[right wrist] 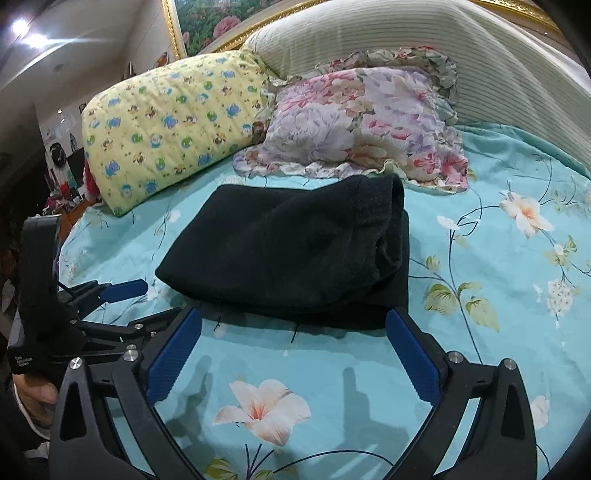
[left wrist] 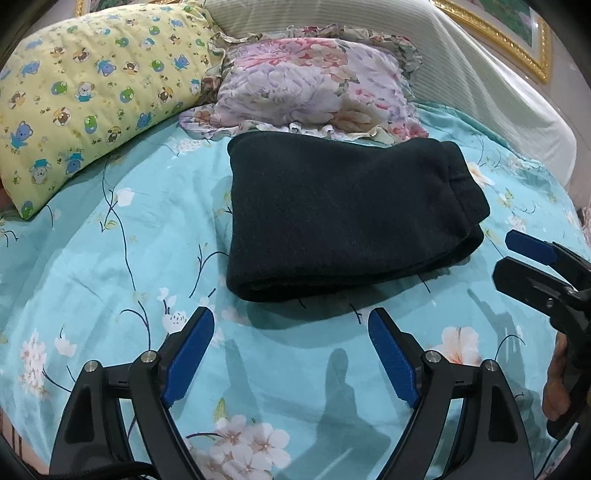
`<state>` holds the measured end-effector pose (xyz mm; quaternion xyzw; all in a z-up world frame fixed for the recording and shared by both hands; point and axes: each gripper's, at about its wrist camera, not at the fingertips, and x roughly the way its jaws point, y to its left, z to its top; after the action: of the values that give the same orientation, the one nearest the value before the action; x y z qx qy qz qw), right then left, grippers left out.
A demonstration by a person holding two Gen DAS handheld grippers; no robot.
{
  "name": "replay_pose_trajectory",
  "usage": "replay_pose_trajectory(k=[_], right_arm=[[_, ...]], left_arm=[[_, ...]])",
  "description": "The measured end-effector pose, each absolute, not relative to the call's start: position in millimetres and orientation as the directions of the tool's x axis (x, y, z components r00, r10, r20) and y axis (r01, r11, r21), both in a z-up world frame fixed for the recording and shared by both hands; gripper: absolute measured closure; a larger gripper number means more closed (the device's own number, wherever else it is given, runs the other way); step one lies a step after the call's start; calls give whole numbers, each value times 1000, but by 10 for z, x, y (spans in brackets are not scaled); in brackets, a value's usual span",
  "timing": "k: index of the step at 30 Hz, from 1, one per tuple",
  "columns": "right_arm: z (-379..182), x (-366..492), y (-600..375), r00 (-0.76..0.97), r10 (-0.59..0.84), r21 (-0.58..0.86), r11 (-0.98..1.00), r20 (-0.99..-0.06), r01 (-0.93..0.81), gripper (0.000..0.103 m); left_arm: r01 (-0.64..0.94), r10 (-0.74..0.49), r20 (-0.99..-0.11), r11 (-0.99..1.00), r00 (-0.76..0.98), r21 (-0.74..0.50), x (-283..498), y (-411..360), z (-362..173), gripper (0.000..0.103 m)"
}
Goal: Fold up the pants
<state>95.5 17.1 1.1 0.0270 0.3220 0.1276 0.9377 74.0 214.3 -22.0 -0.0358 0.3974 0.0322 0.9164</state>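
Black pants (left wrist: 343, 214) lie folded in a compact rectangle on the turquoise flowered bedsheet (left wrist: 110, 258); they also show in the right wrist view (right wrist: 288, 251). My left gripper (left wrist: 291, 321) is open and empty, just in front of the pants' near fold. My right gripper (right wrist: 293, 319) is open and empty, its fingertips at the pants' near edge. The right gripper shows at the right edge of the left wrist view (left wrist: 535, 258). The left gripper shows at the left of the right wrist view (right wrist: 122, 291).
A yellow bear-print pillow (left wrist: 85, 96) and a floral ruffled pillow (left wrist: 314, 92) lie behind the pants. A striped pale headboard cushion (left wrist: 461, 74) stands behind them. A gold-framed picture (right wrist: 221, 18) hangs above the bed.
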Motion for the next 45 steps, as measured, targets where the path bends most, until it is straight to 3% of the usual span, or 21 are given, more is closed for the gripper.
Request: replay_pose_trajectory(k=[45], right_arm=[[-168,1022,202,746,260,134,965,-613,-227,3]], left_arm=[[-101,46,-741,994,670,-30,859,2137,-326,16]])
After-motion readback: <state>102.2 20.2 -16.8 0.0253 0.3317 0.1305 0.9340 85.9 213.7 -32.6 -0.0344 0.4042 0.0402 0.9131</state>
